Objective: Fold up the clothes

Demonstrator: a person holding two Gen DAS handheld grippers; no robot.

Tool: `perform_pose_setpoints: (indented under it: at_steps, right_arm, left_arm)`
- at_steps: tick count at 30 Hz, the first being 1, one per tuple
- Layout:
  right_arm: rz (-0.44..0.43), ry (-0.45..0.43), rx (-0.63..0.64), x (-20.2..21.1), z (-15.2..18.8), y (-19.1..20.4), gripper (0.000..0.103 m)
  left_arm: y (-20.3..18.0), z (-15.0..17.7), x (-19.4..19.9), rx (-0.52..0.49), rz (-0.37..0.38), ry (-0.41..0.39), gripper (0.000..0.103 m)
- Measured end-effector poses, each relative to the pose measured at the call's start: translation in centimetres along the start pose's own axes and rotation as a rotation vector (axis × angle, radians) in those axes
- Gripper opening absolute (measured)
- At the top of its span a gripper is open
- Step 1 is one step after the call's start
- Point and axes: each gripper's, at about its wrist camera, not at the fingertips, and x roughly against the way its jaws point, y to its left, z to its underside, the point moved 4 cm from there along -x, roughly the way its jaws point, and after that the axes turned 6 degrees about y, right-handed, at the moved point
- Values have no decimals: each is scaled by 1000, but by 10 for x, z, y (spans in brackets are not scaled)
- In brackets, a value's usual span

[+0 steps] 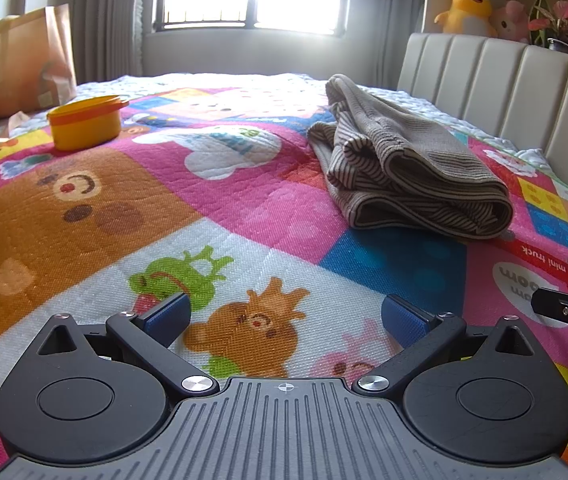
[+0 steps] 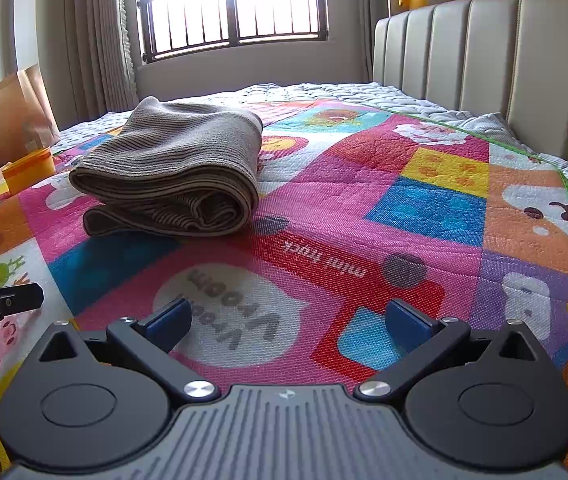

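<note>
Over on the left, an orange lidded tub [image 1: 86, 122] sits on the cartoon play mat [image 1: 244, 216] near a brown paper bag [image 1: 26, 60]. My left gripper [image 1: 284, 316] hovers low over the mat, jaws wide apart and empty. Ahead lies the striped brown garment [image 1: 404, 160], folded into a thick bundle. My right gripper [image 2: 288, 320] is spread wide too, empty, well short of the bundle, with the padded headboard [image 2: 504, 68] at the far right.
</note>
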Motion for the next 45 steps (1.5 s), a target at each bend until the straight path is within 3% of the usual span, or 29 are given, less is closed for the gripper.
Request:
perform_pose_setpoints:
  at_steps: [45]
  right_arm:
    - [12, -1, 7, 1, 1, 2, 103]
  left_arm:
    - [4, -1, -3, 16, 21, 21, 103]
